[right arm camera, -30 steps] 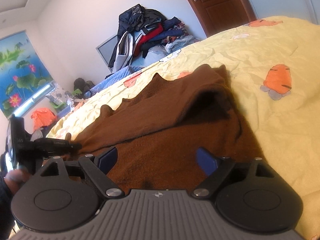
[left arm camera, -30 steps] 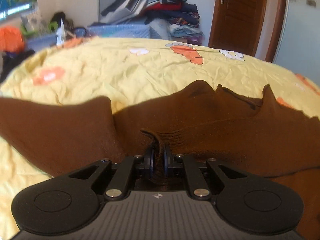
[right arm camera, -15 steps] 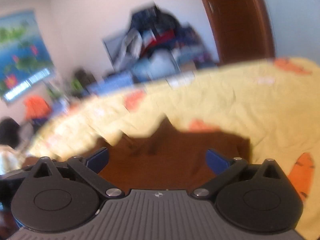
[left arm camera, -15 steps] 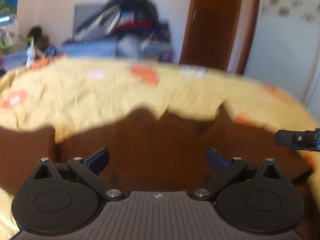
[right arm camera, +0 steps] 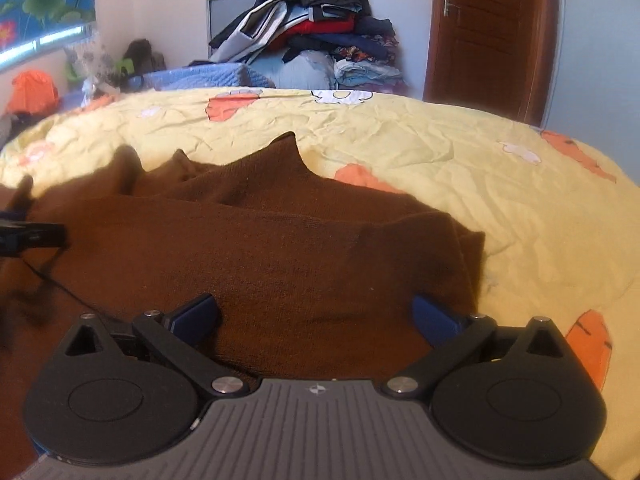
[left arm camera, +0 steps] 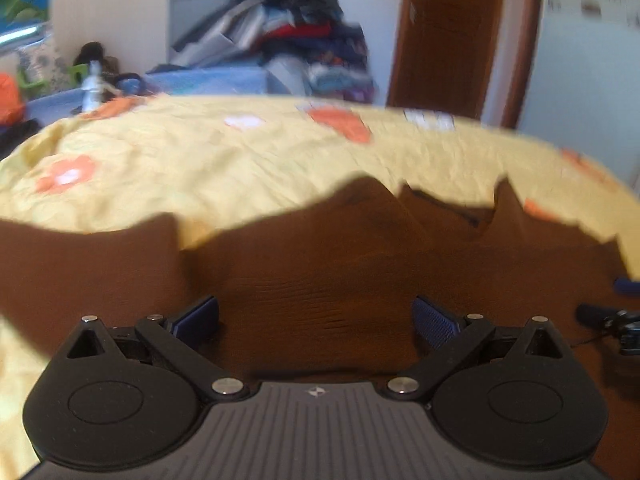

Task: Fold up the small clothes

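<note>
Left gripper [left arm camera: 315, 314]: fingers spread wide, nothing between pads, hovering over brown garment [left arm camera: 320, 264]. Garment lying rumpled across near side of yellow bedspread [left arm camera: 240, 168], partly folded over itself. Right gripper [right arm camera: 314, 314]: jaws still opening, almost fully wide, nothing gripped, cloth below. Clothes pile [right arm camera: 312, 28] beyond bed; wooden door [right arm camera: 492, 36] far right.

Garment [right arm camera: 280, 248] on bed [right arm camera: 460, 168], clothes pile [right arm camera: 316, 28] behind (door [right arm camera: 492, 28] rightward)
</note>
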